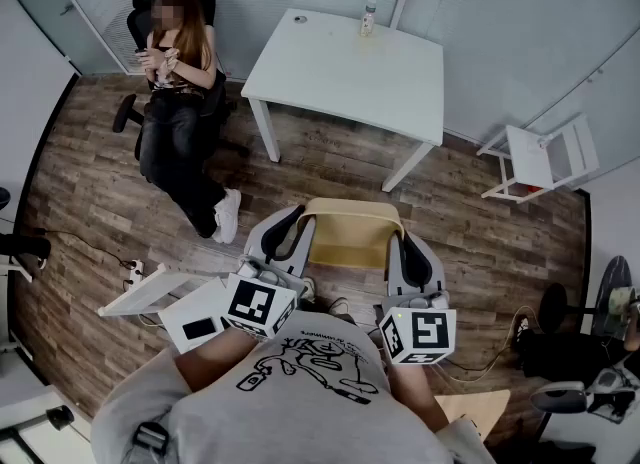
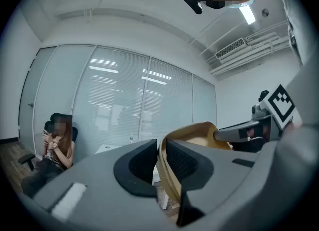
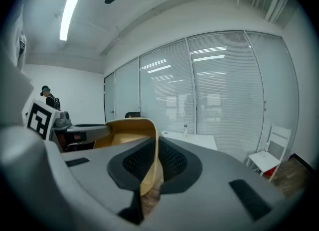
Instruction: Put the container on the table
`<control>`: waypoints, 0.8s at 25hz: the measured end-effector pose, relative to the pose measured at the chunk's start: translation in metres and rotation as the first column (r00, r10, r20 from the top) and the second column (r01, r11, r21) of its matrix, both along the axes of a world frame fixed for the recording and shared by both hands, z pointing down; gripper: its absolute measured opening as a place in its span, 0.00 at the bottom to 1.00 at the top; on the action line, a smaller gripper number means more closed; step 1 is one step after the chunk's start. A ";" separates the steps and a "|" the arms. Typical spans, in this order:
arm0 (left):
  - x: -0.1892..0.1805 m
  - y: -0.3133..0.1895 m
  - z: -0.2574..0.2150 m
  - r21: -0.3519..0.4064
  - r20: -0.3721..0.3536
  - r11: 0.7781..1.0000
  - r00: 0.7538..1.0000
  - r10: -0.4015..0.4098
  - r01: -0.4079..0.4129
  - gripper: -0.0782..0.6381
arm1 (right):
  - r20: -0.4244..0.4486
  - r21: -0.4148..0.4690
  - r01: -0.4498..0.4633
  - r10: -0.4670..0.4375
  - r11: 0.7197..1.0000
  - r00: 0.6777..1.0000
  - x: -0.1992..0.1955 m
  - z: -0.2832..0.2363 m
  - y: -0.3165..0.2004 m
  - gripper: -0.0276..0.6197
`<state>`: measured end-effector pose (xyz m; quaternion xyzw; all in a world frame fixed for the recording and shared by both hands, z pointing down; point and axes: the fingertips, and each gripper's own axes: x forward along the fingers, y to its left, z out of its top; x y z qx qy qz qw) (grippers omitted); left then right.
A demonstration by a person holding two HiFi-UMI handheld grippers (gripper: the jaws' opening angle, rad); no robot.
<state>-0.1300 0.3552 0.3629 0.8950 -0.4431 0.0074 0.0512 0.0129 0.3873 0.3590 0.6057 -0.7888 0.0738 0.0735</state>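
Observation:
A tan open-topped container [image 1: 349, 236] hangs in the air between my two grippers, above the wooden floor. My left gripper [image 1: 290, 237] is shut on its left wall, which shows pinched between the black pads [image 2: 160, 168] in the left gripper view. On the opposite side, my right gripper [image 1: 406, 257] is shut on the container's right wall [image 3: 151, 163]. The white table [image 1: 350, 67] stands ahead, some way beyond the container, and is also visible as the table [image 3: 192, 139] in the right gripper view.
A small bottle [image 1: 368, 17] stands at the table's far edge. A person [image 1: 180, 102] sits in a black office chair at the far left. A white chair [image 1: 540, 160] is at the right. Low white furniture [image 1: 155, 292] lies near my left side.

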 end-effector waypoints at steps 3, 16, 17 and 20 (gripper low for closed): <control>-0.003 -0.002 -0.001 0.001 -0.005 1.000 1.000 -0.019 0.019 0.18 | -0.002 -0.012 0.015 -0.015 1.000 1.000 -0.004 0.003 0.003 0.07; -0.037 -0.032 0.003 -0.012 -0.035 0.999 0.999 -0.035 0.034 0.18 | 0.004 -0.028 0.043 -0.043 0.999 0.999 -0.036 0.013 -0.026 0.07; -0.038 -0.035 0.005 -0.015 -0.032 0.999 0.999 -0.034 0.033 0.18 | 0.006 -0.027 0.039 -0.039 0.999 0.999 -0.038 0.013 -0.029 0.07; -0.040 -0.042 0.007 -0.027 -0.030 0.999 0.999 -0.024 0.023 0.18 | 0.004 -0.028 0.033 -0.033 0.999 0.999 -0.040 0.013 -0.036 0.07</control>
